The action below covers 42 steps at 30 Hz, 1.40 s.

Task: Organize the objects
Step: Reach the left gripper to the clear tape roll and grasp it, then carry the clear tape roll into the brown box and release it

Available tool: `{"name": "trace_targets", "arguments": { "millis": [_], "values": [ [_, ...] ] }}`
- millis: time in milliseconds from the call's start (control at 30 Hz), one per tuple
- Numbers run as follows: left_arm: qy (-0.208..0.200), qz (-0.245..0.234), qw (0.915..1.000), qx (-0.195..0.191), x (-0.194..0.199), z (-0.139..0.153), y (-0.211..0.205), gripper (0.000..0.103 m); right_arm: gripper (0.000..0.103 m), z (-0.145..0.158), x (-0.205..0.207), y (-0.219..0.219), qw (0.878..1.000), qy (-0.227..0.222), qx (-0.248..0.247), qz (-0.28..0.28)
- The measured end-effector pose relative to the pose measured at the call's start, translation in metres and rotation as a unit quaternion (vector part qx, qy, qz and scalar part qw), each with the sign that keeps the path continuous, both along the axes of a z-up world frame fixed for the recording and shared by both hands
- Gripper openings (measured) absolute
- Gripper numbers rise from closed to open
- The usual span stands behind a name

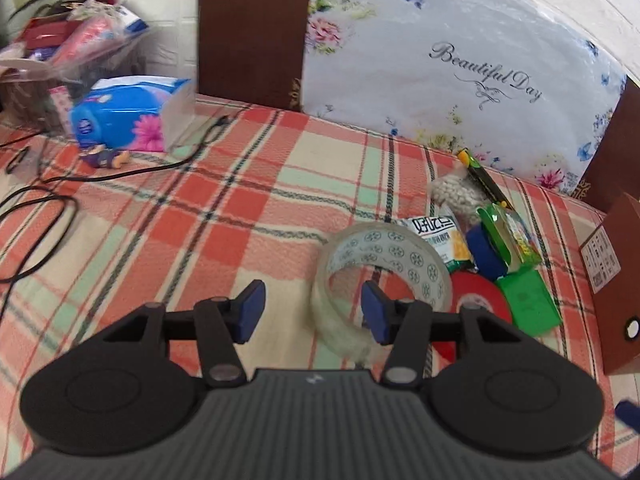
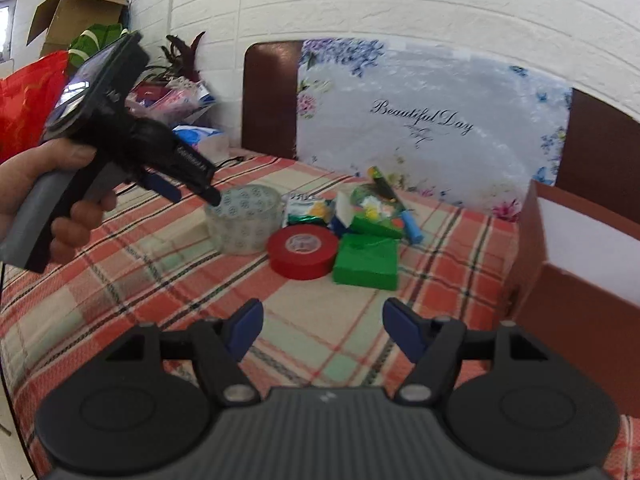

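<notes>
A clear tape roll [image 1: 386, 276] printed with small round marks stands on the plaid cloth [image 1: 200, 220]. My left gripper [image 1: 314, 304] is open and straddles the roll's near wall: one pad sits inside the hole, the other stays clear outside it. In the right wrist view a hand holds this left gripper [image 2: 188, 192] with its tips at the clear tape roll [image 2: 244, 218]. Beside it lie a red tape roll [image 2: 302, 252], a green box [image 2: 366, 260] and a snack packet [image 2: 306, 210]. My right gripper [image 2: 326, 320] hangs open over bare cloth in front of them.
An open brown box [image 2: 580, 280] stands at the right edge. A floral "Beautiful Day" board [image 1: 440, 60] leans at the back. A blue tissue pack [image 1: 128, 116], a small toy [image 1: 106, 158] and black cables [image 1: 40, 216] lie to the left.
</notes>
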<state>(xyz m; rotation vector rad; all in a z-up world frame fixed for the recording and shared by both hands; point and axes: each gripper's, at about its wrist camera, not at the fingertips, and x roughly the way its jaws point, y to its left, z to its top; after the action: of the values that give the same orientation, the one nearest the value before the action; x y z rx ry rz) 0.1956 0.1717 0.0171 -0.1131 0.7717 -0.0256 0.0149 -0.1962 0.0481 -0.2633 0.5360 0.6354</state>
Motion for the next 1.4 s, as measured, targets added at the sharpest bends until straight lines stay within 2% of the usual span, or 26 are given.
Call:
{"name": "trace_targets", "arguments": {
  "millis": [67, 100, 133, 167, 233, 333, 433, 467, 533, 767, 833, 900, 1000, 1100, 1200, 1267, 1300, 1400],
  "values": [
    [0.015, -0.007, 0.9997, 0.021, 0.013, -0.012, -0.01, 0.039, 0.07, -0.003, -0.005, 0.011, 1.0, 0.002, -0.013, 0.008],
    [0.026, -0.006, 0.9992, 0.029, 0.021, -0.02, -0.012, 0.029, 0.071, -0.004, -0.007, 0.013, 1.0, -0.001, -0.02, 0.012],
    [0.031, -0.002, 0.9993, 0.021, 0.022, -0.028, -0.008, 0.02, 0.071, -0.004, -0.008, 0.013, 1.0, -0.003, -0.025, 0.013],
    [0.025, 0.007, 0.9994, 0.023, 0.018, -0.03, -0.007, 0.016, 0.071, -0.003, -0.01, 0.012, 1.0, -0.006, -0.027, 0.012],
    [0.024, 0.005, 0.9997, 0.009, 0.009, -0.024, -0.008, 0.014, 0.073, 0.0, -0.014, 0.007, 0.999, -0.015, -0.031, 0.007],
    [0.009, -0.004, 0.9999, 0.011, -0.017, -0.009, -0.018, 0.014, 0.076, 0.006, -0.019, -0.009, 0.999, -0.026, -0.027, -0.005],
    [0.037, -0.043, 0.9969, -0.054, -0.044, -0.008, -0.021, 0.014, 0.078, 0.007, -0.023, -0.021, 0.999, -0.028, -0.023, -0.015],
    [0.042, -0.053, 0.9958, -0.063, -0.055, -0.009, -0.026, 0.014, 0.079, 0.006, -0.025, -0.025, 0.999, -0.024, -0.022, -0.02],
    [0.049, -0.083, 0.9941, -0.051, -0.073, -0.014, -0.048, 0.014, 0.079, 0.002, -0.028, -0.034, 0.999, -0.01, -0.017, -0.026],
    [0.09, -0.163, 0.9785, -0.089, -0.098, -0.025, -0.115, 0.014, 0.082, -0.013, -0.045, -0.062, 0.999, 0.025, -0.019, -0.026],
    [0.103, -0.185, 0.9722, -0.1, -0.103, -0.027, -0.134, 0.015, 0.088, -0.015, -0.049, -0.066, 0.999, 0.026, -0.022, -0.025],
    [0.106, -0.207, 0.9686, -0.089, -0.11, -0.028, -0.149, 0.021, 0.09, -0.016, -0.052, -0.071, 0.999, 0.025, -0.024, -0.025],
    [0.077, -0.21, 0.9728, -0.061, -0.118, -0.02, -0.151, 0.023, 0.091, -0.019, -0.054, -0.076, 0.999, 0.031, -0.022, -0.029],
    [0.064, -0.216, 0.9731, -0.047, -0.123, -0.011, -0.144, 0.028, 0.091, -0.022, -0.053, -0.079, 0.999, 0.034, -0.022, -0.028],
    [0.051, -0.233, 0.9709, -0.017, -0.131, -0.007, -0.148, 0.028, 0.092, -0.026, -0.05, -0.077, 0.999, 0.041, -0.017, -0.026],
    [0.059, -0.252, 0.966, 0.0, -0.132, -0.014, -0.158, 0.028, 0.092, -0.031, -0.046, -0.076, 0.998, 0.048, -0.016, -0.027],
    [0.066, -0.259, 0.9637, 0.006, -0.132, -0.019, -0.162, 0.021, 0.09, -0.033, -0.044, -0.075, 0.998, 0.053, -0.015, -0.028],
    [0.047, -0.257, 0.9651, 0.02, -0.134, -0.017, -0.166, 0.019, 0.087, -0.035, -0.037, -0.072, 0.998, 0.06, -0.011, -0.023]
  ]
}}
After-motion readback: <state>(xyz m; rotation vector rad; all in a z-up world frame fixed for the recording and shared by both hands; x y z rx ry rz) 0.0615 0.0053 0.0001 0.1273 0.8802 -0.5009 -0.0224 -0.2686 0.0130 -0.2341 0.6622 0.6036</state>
